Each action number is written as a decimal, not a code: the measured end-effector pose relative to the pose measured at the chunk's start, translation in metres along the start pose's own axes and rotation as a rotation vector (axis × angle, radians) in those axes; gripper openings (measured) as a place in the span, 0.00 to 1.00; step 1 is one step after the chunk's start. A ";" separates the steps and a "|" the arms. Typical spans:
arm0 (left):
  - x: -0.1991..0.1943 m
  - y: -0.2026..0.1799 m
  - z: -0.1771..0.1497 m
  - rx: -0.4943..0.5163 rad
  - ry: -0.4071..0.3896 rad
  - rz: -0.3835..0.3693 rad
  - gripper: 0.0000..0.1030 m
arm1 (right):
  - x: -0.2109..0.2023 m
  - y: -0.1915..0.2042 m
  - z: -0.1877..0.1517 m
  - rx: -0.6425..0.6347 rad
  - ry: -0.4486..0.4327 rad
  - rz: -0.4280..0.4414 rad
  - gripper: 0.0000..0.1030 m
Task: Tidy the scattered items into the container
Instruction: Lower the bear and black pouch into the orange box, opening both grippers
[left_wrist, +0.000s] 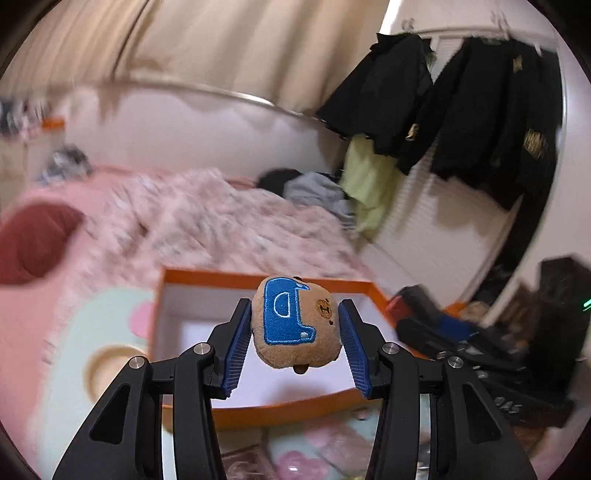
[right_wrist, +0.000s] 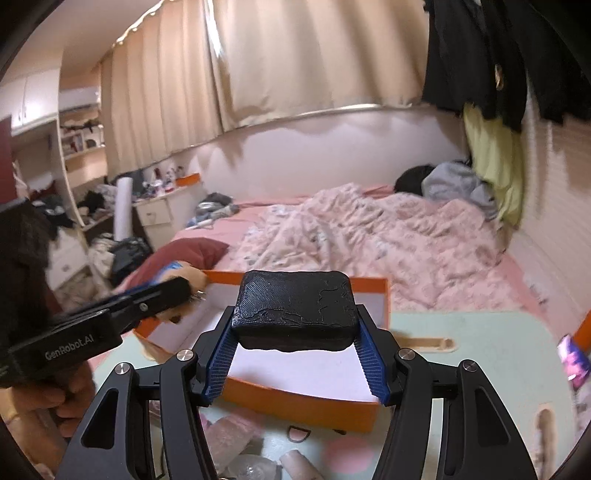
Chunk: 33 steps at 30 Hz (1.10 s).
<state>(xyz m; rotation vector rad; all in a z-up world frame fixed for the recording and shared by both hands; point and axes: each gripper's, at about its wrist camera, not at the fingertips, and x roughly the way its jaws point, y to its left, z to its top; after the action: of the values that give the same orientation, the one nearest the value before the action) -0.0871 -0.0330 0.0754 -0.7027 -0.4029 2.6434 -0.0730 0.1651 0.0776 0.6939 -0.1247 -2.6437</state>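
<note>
Right up close, the left hand-held gripper (left_wrist: 295, 332) has its blue ribbed pads clamped on a small brown plush toy (left_wrist: 295, 321) with a blue embroidered patch, squeezed from both sides and held up in the air. Below and just beyond it sits the orange box (left_wrist: 280, 410), white inside, its near wall under the toy; no items show on the part of its floor that is in view.

Over on the right, the right hand-held gripper (right_wrist: 295, 332) is clenched on a black textured block (right_wrist: 295, 308) with rounded corners, gripped at its two ends and carried level above the same orange box (right_wrist: 303, 402). From this side the left hand-held gripper (right_wrist: 159, 295) shows at the left, reaching over the box's left wall with the plush toy (right_wrist: 184, 277) at its tip, and a hand (right_wrist: 48, 402) wrapped round its handle.

The box rests on a pale green surface (right_wrist: 480, 369) with pink and tan shapes printed on it. On the surface near the grippers lie some clear plastic wrappers (right_wrist: 240, 428) and a small dark ring (right_wrist: 297, 432) just in front of the box. Beyond is a bed with a rumpled pink quilt (right_wrist: 369, 236), a dark red pillow (right_wrist: 184, 251), beige curtains (right_wrist: 295, 55) and black jackets (left_wrist: 480, 110) hanging on the right.
</note>
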 end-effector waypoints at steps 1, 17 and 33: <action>0.001 0.000 -0.001 0.006 -0.003 0.010 0.47 | 0.003 -0.002 -0.001 0.010 0.015 0.006 0.58; 0.004 0.008 -0.006 0.031 -0.030 0.113 0.61 | 0.011 -0.014 -0.002 0.066 -0.001 -0.016 0.64; -0.061 -0.029 -0.018 0.043 -0.032 0.014 0.74 | -0.044 -0.019 0.002 0.179 -0.097 0.105 0.75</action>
<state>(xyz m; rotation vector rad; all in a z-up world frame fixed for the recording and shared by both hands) -0.0210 -0.0295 0.0966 -0.6529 -0.3497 2.6712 -0.0457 0.2003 0.0963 0.5968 -0.4181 -2.5861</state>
